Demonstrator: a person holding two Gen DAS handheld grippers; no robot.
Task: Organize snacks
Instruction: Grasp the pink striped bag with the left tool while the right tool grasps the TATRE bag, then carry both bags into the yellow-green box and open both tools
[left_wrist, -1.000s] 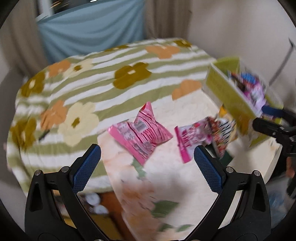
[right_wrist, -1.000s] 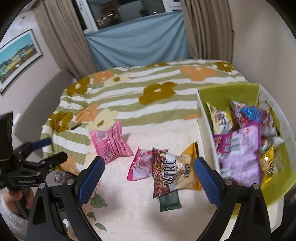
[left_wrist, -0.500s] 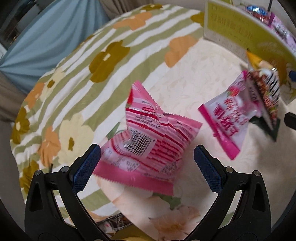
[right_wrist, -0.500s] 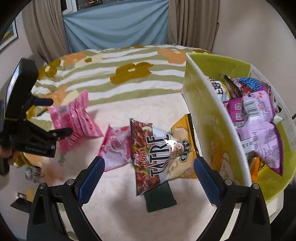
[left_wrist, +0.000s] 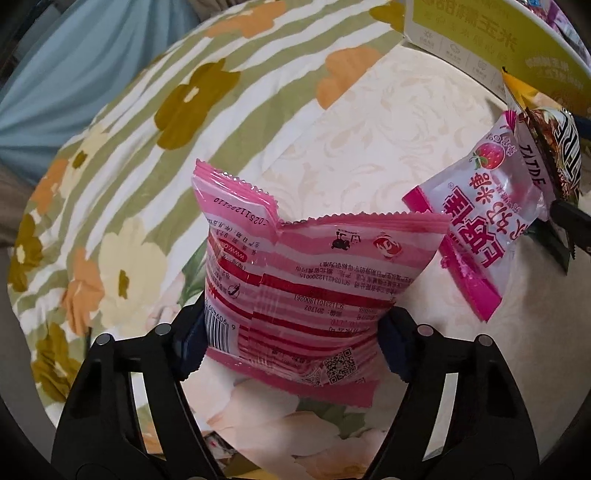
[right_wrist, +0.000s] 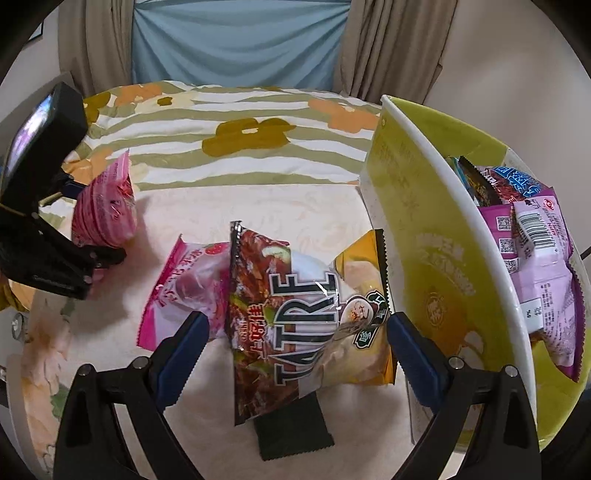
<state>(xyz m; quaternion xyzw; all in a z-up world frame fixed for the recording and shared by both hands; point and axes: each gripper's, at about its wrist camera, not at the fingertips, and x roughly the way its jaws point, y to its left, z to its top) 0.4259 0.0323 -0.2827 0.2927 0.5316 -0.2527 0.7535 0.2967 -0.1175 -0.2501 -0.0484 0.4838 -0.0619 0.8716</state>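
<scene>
A pink striped snack bag (left_wrist: 295, 288) sits between the fingers of my left gripper (left_wrist: 291, 347); both pads touch its sides. In the right wrist view this bag (right_wrist: 105, 214) stands at the left with the left gripper on it. My right gripper (right_wrist: 295, 354) is open around a brown and yellow chip bag (right_wrist: 306, 314) without pressing it. A pale pink strawberry bag (right_wrist: 184, 291) lies to its left, partly under it; it also shows in the left wrist view (left_wrist: 487, 221). The yellow-green box (right_wrist: 436, 258) at the right holds several snack bags (right_wrist: 535, 251).
A dark green packet (right_wrist: 295, 428) lies under the chip bag's near end. The snacks lie on a cream floral cloth (right_wrist: 258, 206) over a green striped flower-print cover (right_wrist: 240, 122). A blue curtain (right_wrist: 236, 40) hangs behind. The box wall (left_wrist: 480, 40) shows top right in the left wrist view.
My left gripper has moved in onto the pink striped bag and closed on its sides. My right gripper has moved forward and down over the chip bag, still open.
</scene>
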